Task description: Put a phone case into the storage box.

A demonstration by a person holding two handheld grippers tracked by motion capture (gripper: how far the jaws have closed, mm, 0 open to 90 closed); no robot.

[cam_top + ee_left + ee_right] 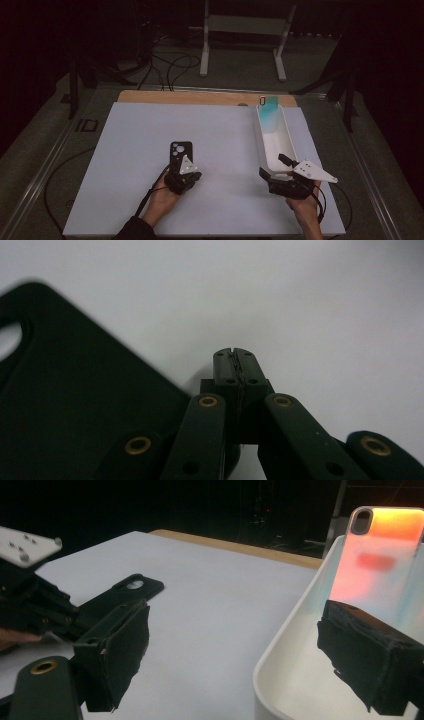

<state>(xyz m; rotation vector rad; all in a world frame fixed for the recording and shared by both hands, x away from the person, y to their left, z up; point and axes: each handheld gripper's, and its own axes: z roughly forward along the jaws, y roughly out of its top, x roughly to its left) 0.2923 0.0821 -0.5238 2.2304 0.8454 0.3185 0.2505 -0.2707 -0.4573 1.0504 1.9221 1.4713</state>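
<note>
A black phone case (181, 149) lies flat on the white board (150, 130), its camera hole at the far end. My left gripper (178, 164) sits at the case's near edge. In the left gripper view its jaws are shut together with nothing between them, the gripper (235, 360) just right of the case (75, 405). My right gripper (274, 166) is open and straddles the near end of a white bin (287, 142), one pad (117, 655) outside and the other inside. An iridescent phone case (380, 555) leans upright at the bin's far end.
The white board covers a wooden table (200, 96) whose far strip shows. Cables (170, 65) and a white stand (240, 30) are on the dark floor beyond. A person's hand (162, 200) holds each gripper from the near edge.
</note>
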